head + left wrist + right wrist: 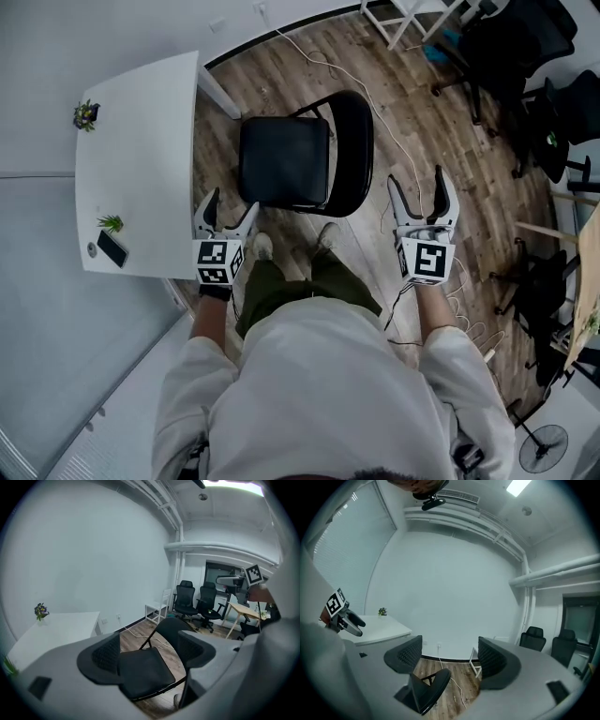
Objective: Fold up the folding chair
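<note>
**Chair unfolded; both tongs open and off it.**

The chair stands open on the wood floor, seat level, backrest to the right, just beside the white surface. The person stands before it, shoes near the seat's near edge. The left tongs hover by the seat's near left corner, jaws apart, holding nothing. The right tongs hover right of the backrest, jaws apart, holding nothing. A phone and two plants sit on the surface. A white cable crosses the floor beyond the chair.
</note>
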